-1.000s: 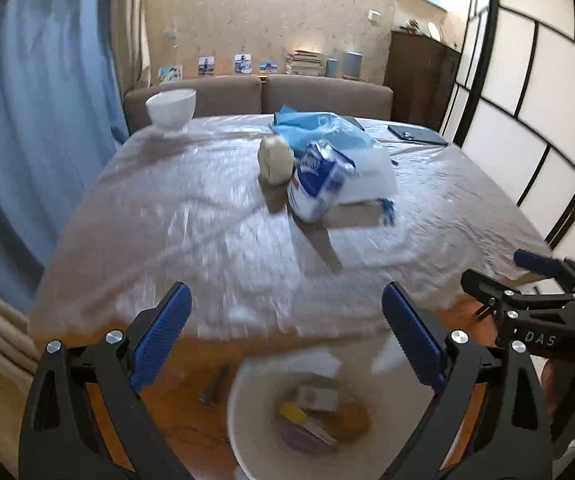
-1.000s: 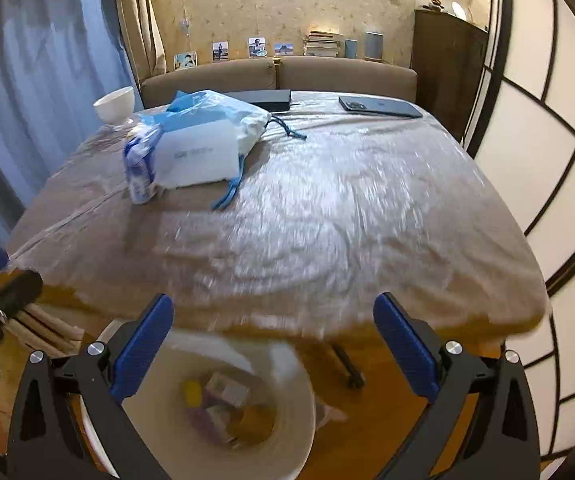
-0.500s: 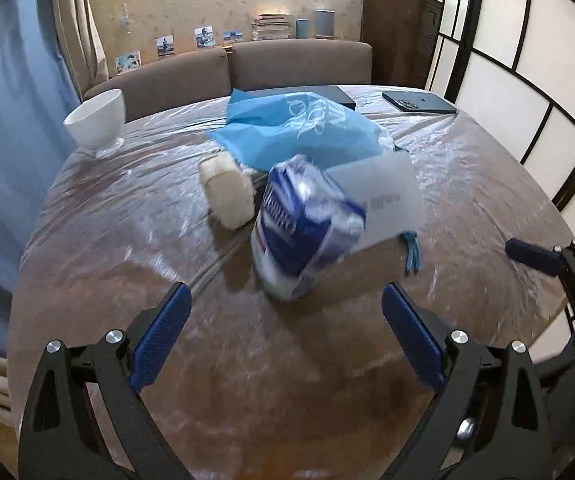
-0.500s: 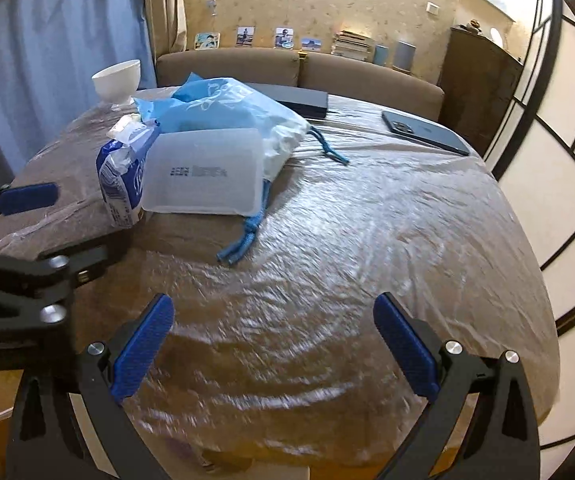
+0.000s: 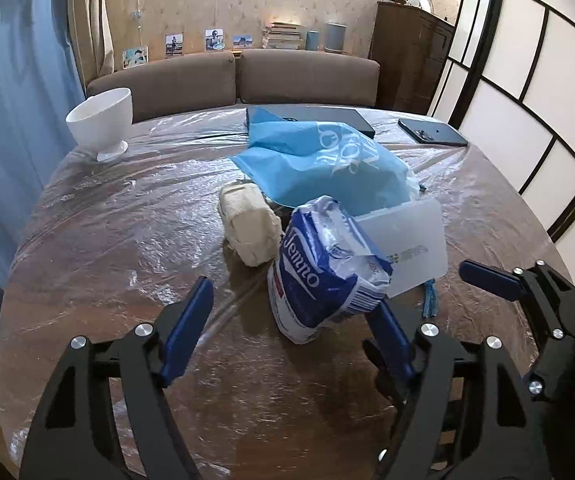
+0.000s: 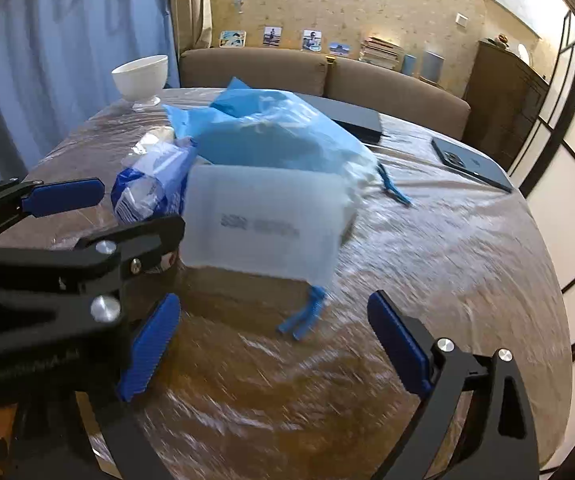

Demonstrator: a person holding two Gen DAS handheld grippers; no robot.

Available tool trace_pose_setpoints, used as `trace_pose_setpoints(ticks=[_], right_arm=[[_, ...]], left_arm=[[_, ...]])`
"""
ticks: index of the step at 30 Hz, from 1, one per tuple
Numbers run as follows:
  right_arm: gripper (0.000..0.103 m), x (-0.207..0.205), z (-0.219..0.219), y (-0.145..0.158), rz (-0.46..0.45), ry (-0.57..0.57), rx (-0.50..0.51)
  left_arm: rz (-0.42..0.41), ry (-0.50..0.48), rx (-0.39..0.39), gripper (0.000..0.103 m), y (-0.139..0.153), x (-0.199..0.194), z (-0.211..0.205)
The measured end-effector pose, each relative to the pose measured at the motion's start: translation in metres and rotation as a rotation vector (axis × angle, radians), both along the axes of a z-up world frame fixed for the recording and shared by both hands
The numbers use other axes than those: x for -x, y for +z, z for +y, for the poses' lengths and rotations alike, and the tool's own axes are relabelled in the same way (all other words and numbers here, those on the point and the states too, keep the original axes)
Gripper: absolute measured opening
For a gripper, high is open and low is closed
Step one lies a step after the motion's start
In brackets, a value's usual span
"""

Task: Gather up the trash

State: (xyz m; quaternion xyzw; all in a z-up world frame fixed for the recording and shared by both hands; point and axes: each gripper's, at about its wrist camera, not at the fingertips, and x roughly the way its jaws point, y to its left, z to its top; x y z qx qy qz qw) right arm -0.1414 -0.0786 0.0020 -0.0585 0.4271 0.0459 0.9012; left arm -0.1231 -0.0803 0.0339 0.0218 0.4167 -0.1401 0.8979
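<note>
Approach | left gripper [image 5: 287,320] fingers narrowing, still spread, blue-white wrapper [image 5: 323,268] on desk [image 5: 107,240] between tips, ungripped | right gripper [image 6: 273,340] fingers spread, plastic lid [image 6: 263,220] ahead | bin gone from view; pickup next

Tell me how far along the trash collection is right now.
Done: nothing I can confirm; no bin is in view. In hand: nothing. The left hand-held gripper has been closing around the blue-and-white wrapper but the pads are not visibly pressing yet; the right hand-held gripper is open and empty. Left: the wrapper, pale lump, blue bag and translucent lid all sit on the table.
</note>
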Motion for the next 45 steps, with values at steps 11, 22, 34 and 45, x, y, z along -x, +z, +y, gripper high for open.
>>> trace_pose_setpoints(ticks=[11,22,34,45], right_arm=[[0.085,-0.025,0.012,-0.005,0.041,-0.005,0.006],[0.083,-0.026,-0.003,-0.003,0.054,-0.028,-0.081],[0.082,-0.004,-0.025,0.003,0.064,-0.038,-0.194],[0.082,0.004,-0.028,0.001,0.072,-0.042,-0.198]], left_arm=[[0.036,0.018,0.048,0.063,-0.005,-0.01,0.019],[0.054,-0.007,0.082,0.037,-0.006,-0.004,0.017],[0.037,0.015,0.121,0.036,0.003,0.017,0.034],[0.084,0.018,0.183,0.035,-0.012,0.002,0.035]])
